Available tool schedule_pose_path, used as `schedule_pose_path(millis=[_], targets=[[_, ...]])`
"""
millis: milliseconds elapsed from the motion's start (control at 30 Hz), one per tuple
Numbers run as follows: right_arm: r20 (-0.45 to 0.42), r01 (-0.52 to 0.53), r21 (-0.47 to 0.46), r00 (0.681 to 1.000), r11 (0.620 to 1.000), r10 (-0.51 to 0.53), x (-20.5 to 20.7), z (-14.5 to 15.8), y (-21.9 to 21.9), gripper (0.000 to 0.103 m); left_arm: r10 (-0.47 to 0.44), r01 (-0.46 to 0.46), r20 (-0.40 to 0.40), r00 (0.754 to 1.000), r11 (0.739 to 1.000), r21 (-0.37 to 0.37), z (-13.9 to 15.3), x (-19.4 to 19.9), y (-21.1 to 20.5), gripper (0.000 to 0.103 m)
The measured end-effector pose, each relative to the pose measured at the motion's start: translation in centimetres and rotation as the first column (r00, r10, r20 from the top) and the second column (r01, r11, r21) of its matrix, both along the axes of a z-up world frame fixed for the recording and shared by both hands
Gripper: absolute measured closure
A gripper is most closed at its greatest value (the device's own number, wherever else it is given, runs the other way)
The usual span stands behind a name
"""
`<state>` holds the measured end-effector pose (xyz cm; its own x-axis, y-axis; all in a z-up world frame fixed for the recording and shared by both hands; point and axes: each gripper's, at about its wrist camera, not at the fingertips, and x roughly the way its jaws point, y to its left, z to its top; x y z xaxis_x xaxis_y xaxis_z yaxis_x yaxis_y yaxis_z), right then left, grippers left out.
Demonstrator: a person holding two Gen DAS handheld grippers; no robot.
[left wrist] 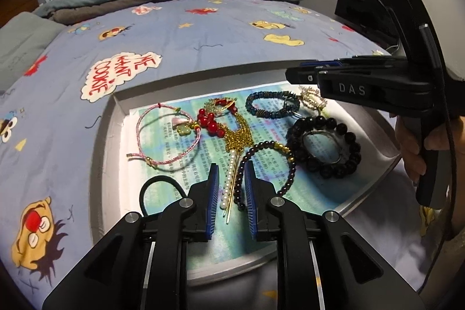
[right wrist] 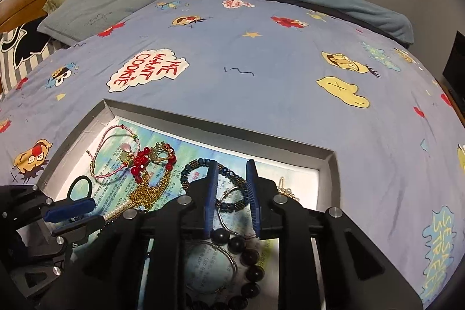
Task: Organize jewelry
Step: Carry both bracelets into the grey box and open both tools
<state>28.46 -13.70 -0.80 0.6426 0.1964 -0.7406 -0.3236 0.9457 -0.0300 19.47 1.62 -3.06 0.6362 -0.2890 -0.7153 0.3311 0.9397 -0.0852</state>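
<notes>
A shallow white box [left wrist: 116,118] on the bed holds jewelry on a printed paper. In the left wrist view my left gripper [left wrist: 231,173] is open over the pearl strand [left wrist: 229,182] of a gold and red hairpin [left wrist: 232,130] and the dark purple bead bracelet [left wrist: 270,161]. A pink cord bracelet [left wrist: 167,132], a blue bead bracelet [left wrist: 271,103] and a big black bead bracelet [left wrist: 325,144] lie around. My right gripper [right wrist: 232,179] is open, hovering above the blue bead bracelet [right wrist: 200,167] and a thin wire ring [right wrist: 229,193].
A black hair tie [left wrist: 159,188] lies at the box's near left. A small gold ornament [right wrist: 286,191] sits at the box's right. The box rests on a blue cartoon quilt [right wrist: 261,63]. A pillow [right wrist: 96,7] and headboard lie far left.
</notes>
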Motion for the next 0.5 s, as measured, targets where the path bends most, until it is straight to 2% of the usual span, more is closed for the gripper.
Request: schedule_pose_path(millis=[167, 333, 500], targets=[[0.018, 0.011, 0.017, 1.000, 1.000, -0.011, -1.2, 0.9, -0.9, 0.072, 0.014, -0.015, 0.022, 1.000, 1.000, 0.020, 0.7, -0.5, -0.1, 0.078], [0.038, 0.019, 0.022, 0.999, 1.000, -0.020, -2.3, 2.0, -1.5, 0.068, 0.024, -0.026, 0.042, 0.999, 0.999, 0.031, 1.4, -1.3, -0.4, 0.072], [0.059, 0.023, 0.017, 0.998, 1.000, -0.024, -4.2, 3.0, -2.1, 0.067, 0.031, -0.034, 0.062, 0.998, 0.999, 0.039, 2.2, -2.2, -0.6, 0.072]])
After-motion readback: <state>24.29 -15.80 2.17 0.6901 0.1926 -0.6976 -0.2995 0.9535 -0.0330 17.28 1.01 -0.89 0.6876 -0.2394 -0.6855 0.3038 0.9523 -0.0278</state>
